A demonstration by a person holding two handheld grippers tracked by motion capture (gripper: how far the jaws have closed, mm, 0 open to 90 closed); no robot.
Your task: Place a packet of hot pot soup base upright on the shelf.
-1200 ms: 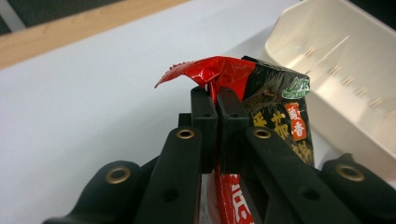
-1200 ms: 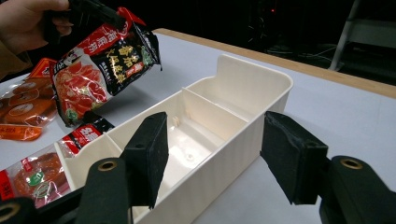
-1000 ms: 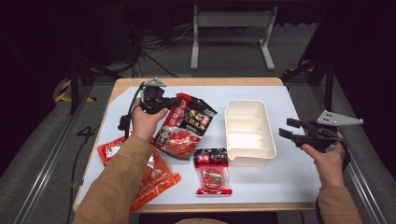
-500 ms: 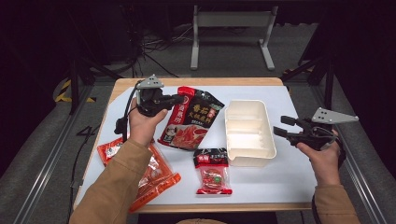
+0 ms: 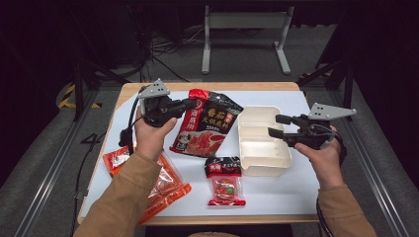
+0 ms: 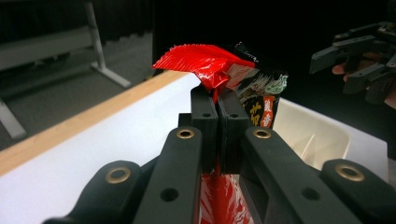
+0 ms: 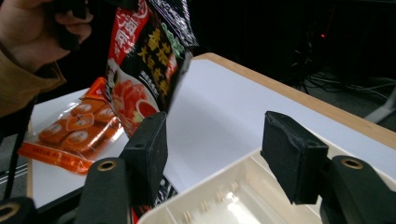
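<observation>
While orange crinkled snack packets [image 5: 163,182] lie flat at the table's [image 5: 296,197] left, the left gripper [image 5: 190,104] clamps the red top of a glossy black-and-red soup-base pouch [image 5: 205,129], lifted higher than before. Right of it, an empty cream plastic tray [image 5: 259,140] sits beneath the right gripper [image 5: 277,125], jaws apart.

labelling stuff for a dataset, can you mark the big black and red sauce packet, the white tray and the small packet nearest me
big sauce packet [image 5: 207,129], high view, its printed front.
white tray [image 5: 260,162], high view, its near rim.
small packet [image 5: 226,186], high view, its clear window.
</observation>
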